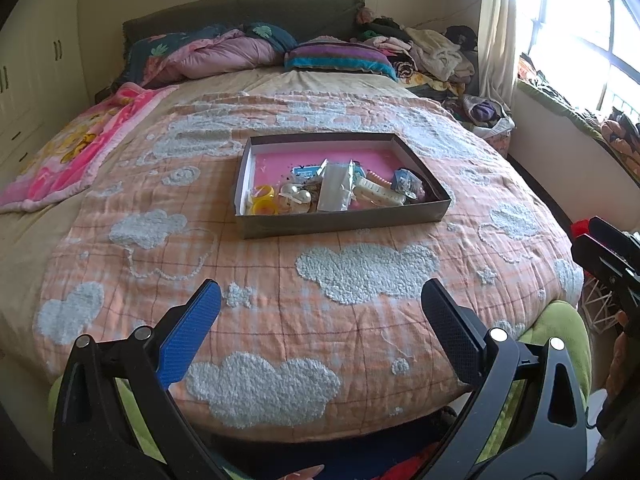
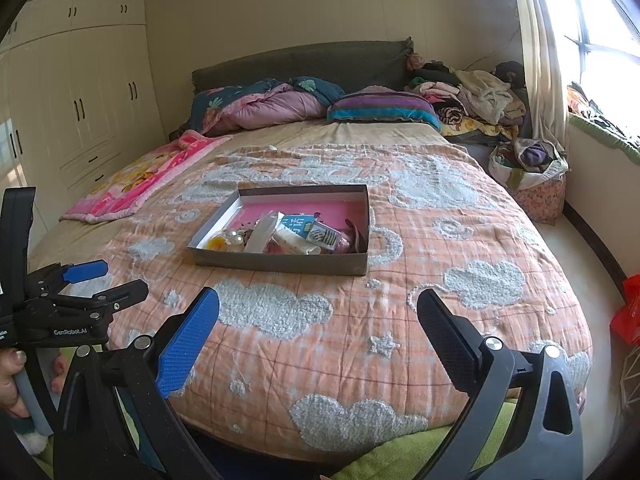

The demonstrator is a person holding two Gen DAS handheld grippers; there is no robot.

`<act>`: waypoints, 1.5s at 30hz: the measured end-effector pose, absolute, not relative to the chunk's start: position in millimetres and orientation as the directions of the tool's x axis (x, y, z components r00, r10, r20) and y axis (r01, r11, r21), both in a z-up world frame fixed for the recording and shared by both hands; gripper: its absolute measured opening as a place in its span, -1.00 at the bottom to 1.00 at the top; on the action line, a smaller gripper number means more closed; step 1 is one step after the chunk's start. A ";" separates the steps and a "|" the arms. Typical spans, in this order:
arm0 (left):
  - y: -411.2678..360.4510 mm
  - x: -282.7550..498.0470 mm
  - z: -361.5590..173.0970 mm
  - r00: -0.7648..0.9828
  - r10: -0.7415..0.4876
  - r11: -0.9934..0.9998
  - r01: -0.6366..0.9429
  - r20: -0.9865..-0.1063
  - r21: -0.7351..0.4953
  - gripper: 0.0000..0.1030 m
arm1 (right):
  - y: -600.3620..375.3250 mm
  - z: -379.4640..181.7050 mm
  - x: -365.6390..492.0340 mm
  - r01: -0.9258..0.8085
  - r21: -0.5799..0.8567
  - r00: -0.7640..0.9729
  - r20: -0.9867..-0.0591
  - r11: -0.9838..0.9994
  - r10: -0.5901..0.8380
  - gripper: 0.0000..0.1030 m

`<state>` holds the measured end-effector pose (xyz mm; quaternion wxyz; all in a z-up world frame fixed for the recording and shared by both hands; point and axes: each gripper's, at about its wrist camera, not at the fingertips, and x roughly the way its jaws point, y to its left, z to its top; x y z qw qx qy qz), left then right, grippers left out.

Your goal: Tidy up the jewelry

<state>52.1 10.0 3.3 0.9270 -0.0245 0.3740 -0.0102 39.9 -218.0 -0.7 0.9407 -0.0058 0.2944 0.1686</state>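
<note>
Your jewelry box [image 1: 340, 184] sits in the middle of the bed [image 1: 280, 288], straight ahead of both claws and well apart from them. Its long axis runs left-right across your view. From the left claw [image 1: 320, 304] it's dead ahead; from the right claw [image 2: 318, 312] it lies ahead and a bit left, so neither looks clearly nearer to me. Both claws are spread wide with nothing in them. The pile inside is bunched toward the near wall: a yellow ring-shaped thing [image 1: 264, 196], pearly beads [image 1: 296, 192], a silvery packet [image 1: 336, 190]. The near wall cuts off the lowest bits, and the small stuff is too jumbled to make out.
</note>
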 end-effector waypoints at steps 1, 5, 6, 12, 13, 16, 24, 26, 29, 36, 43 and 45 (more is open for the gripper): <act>10.5 51.9 3.6 0.720 -0.036 0.999 -0.001 -0.693 -0.053 0.82 | -217.8 -0.5 39.3 -0.321 0.090 0.769 -0.556 0.943 0.314 0.92; 9.7 51.8 3.5 0.721 -0.038 0.999 0.002 -0.692 -0.054 0.82 | -217.1 -0.5 40.2 -0.321 0.088 0.770 -0.555 0.943 0.314 0.92; 10.3 51.9 3.7 0.721 -0.039 0.999 0.003 -0.691 -0.053 0.82 | -217.1 -0.4 39.7 -0.321 0.087 0.770 -0.555 0.943 0.314 0.92; 9.2 51.8 3.6 0.719 -0.042 0.998 0.003 -0.694 -0.056 0.82 | -216.3 -1.0 39.8 -0.323 0.088 0.767 -0.558 0.942 0.315 0.92; 8.4 51.9 3.5 0.719 -0.041 0.998 0.004 -0.694 -0.055 0.82 | -216.4 -1.0 39.9 -0.322 0.088 0.767 -0.559 0.943 0.314 0.92; 7.9 52.1 3.5 0.720 -0.038 0.999 0.001 -0.693 -0.054 0.82 | -216.1 -1.4 39.4 -0.325 0.085 0.769 -0.556 0.942 0.315 0.92; 4.4 52.0 2.7 0.715 -0.048 0.998 0.012 -0.697 -0.057 0.82 | -215.0 -3.8 39.7 -0.325 0.082 0.766 -0.561 0.942 0.313 0.92; 3.7 51.8 2.5 0.716 -0.043 0.999 0.011 -0.697 -0.051 0.82 | -215.1 -3.5 38.7 -0.325 0.082 0.768 -0.558 0.942 0.314 0.92; 3.5 51.8 2.3 0.717 -0.043 0.999 0.009 -0.696 -0.053 0.82 | -214.9 -6.0 39.7 -0.323 0.081 0.770 -0.557 0.943 0.312 0.92; 2.5 51.6 1.7 0.717 -0.045 0.999 0.018 -0.696 -0.046 0.82 | -215.4 -6.7 40.0 -0.324 0.083 0.766 -0.561 0.943 0.312 0.92; 5.7 51.0 -1.2 0.725 -0.053 0.999 0.031 -0.687 -0.045 0.82 | -220.0 -8.8 42.7 -0.307 0.083 0.766 -0.570 0.948 0.298 0.92; 12.2 53.8 -6.3 0.721 -0.030 0.999 -0.002 -0.693 -0.045 0.82 | -223.0 -10.7 44.6 -0.298 0.084 0.765 -0.575 0.951 0.290 0.92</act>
